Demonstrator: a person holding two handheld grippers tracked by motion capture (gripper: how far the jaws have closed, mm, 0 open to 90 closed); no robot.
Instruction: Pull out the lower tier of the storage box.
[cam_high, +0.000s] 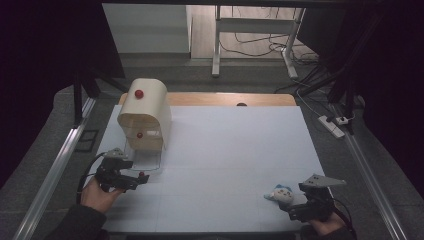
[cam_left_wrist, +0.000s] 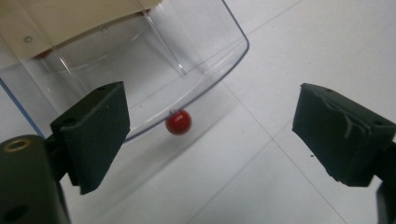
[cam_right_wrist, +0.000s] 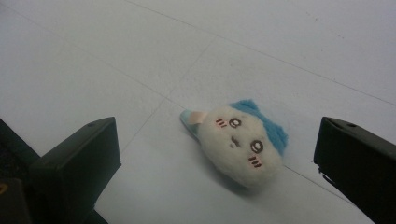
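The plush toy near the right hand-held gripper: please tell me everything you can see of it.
The plush toy is a small, soft, fuzzy head, cream-white with blue fur on top, a stitched face with pink cheek marks, and a pale tab at one end. It lies on its side on the white table, in front of the right hand-held gripper, whose open jaws do not touch it.

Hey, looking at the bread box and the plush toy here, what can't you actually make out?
- Inside of the bread box: high view, hidden by its cream hood.
- Clear lid: left gripper view, cut off by the top and left edges.
- Plush toy underside: right gripper view, it lies on the table.
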